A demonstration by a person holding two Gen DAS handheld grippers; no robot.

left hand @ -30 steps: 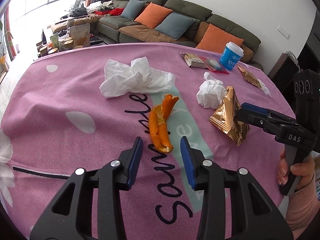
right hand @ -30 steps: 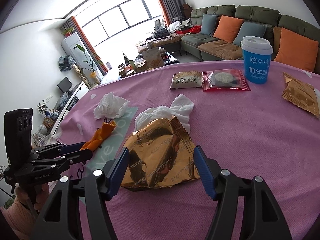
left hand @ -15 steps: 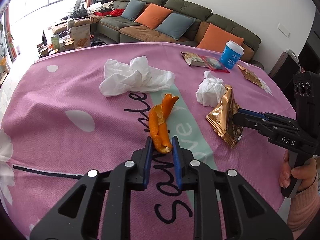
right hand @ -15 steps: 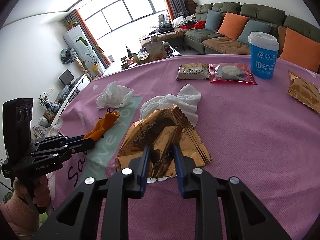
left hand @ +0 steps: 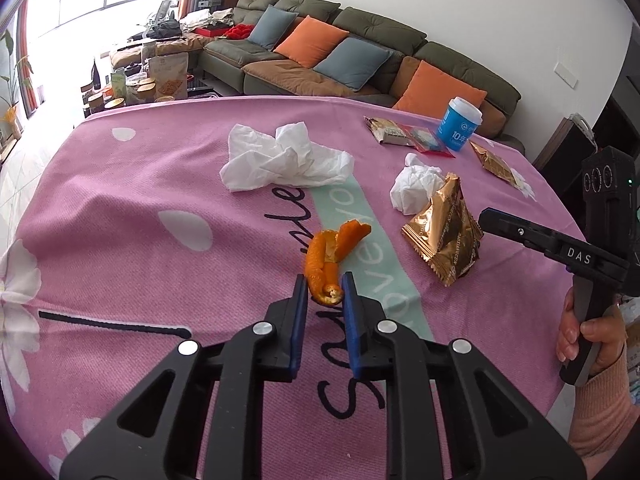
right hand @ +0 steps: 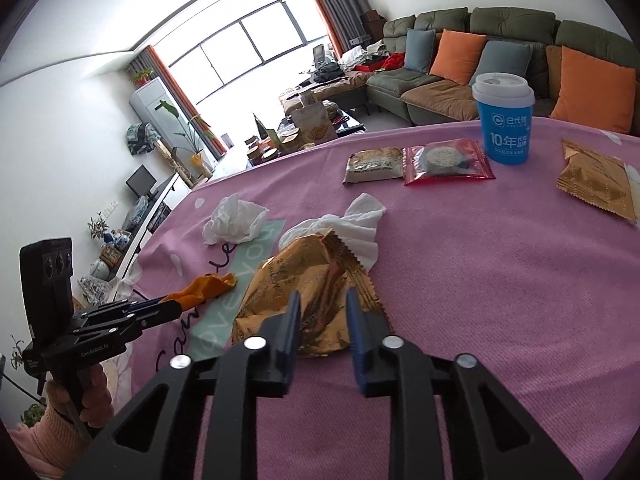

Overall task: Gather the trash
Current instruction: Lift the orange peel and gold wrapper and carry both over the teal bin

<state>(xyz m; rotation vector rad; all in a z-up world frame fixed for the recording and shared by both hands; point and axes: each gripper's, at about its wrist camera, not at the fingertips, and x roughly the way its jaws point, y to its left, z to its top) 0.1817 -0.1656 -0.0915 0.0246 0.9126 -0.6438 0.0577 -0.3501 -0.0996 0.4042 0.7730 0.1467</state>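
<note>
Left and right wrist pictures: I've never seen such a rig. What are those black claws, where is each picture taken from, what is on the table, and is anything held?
There is no robot here. A person holds a hand-held gripper in each hand, and each has a camera looking along its jaws. One picture comes from the left gripper and one from the right gripper; each also shows the other gripper from the side. On the pink cloth are crumpled tissues, snack packets and a blue cup. The left jaws pinch an orange peel. The right jaws are opening, with a gold wrapper between them.
</note>
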